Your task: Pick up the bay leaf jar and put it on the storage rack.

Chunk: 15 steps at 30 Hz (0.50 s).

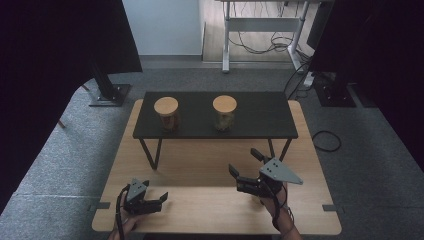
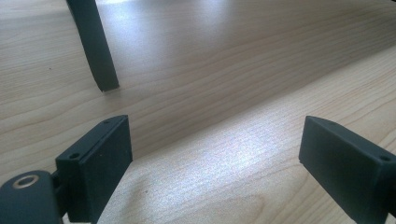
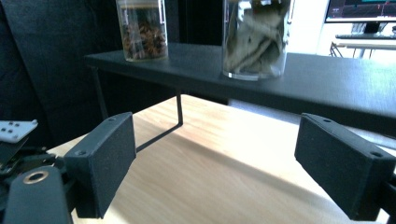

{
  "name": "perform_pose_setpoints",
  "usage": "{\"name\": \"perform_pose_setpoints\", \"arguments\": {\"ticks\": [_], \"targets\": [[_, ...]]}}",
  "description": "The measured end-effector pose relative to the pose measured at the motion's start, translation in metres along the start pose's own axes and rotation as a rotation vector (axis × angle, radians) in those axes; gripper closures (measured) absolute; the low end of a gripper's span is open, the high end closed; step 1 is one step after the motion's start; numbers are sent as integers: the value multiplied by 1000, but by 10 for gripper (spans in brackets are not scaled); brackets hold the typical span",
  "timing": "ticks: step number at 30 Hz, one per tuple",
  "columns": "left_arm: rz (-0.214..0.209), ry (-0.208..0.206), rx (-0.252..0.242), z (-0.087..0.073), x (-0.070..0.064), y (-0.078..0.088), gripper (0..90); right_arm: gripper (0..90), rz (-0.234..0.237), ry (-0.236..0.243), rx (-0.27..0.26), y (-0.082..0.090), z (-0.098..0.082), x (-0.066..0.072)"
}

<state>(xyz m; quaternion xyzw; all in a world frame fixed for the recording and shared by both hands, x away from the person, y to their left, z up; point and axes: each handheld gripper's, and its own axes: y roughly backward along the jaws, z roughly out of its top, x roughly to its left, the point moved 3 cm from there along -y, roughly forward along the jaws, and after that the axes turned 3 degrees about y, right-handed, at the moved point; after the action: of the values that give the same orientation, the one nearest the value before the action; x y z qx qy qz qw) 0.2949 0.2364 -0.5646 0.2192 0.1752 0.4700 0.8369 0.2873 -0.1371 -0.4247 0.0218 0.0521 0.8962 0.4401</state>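
Fingers of right gripper and left gripper apart, empty, over table; two lidded jars, left jar and right jar, on black shelf at twelve o'clock; approach step, reach upward to right jar likely next.

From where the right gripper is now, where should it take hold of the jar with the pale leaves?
Probably the glass body of the right jar, below its wooden lid, approached level from the table's near side. It stands upright on the black shelf, apart from the left jar, so both sides are free. The right gripper is open and empty.
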Motion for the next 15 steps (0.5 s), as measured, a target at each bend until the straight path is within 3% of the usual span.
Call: {"name": "perform_pose_setpoints", "arguments": {"ticks": [11,15], "targets": [[0,-1,3,0,0,0,89,112,-13,-16,18,29,-40,7],[2,-1,2,0,0,0,89,112,-19,-43,31,34,-57,9]]}}
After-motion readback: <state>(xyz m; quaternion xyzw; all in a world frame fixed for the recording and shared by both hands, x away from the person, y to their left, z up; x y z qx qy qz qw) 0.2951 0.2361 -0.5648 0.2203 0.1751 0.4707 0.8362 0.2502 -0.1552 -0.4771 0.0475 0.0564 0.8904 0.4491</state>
